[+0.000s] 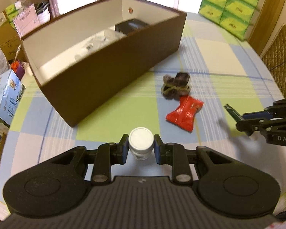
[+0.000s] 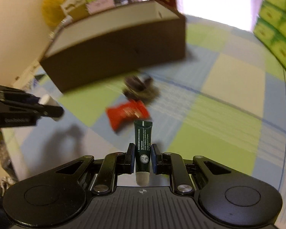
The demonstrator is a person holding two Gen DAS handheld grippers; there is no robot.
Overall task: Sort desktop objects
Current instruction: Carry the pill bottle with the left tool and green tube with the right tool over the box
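My left gripper (image 1: 141,146) is shut on a small white-capped jar (image 1: 141,142), held above the checked tablecloth. My right gripper (image 2: 142,157) is shut on a dark green tube (image 2: 143,143), crimped end pointing forward, pale cap toward the camera. In the left wrist view the right gripper (image 1: 236,117) shows at the right edge. The right wrist view shows the left gripper (image 2: 47,105) with the jar (image 2: 46,99) at the left. Ahead stands a brown box (image 1: 112,72) with a white inside, holding a black item and clear wrapped things. A red packet (image 1: 184,112) and a dark furry bundle (image 1: 176,85) lie on the cloth.
Green tissue packs (image 1: 230,5) are stacked at the back right. Cartons and a blue box (image 1: 5,97) crowd the table's left edge. A quilted chair back (image 1: 278,53) stands on the right. The checked cloth (image 1: 219,61) lies flat right of the brown box.
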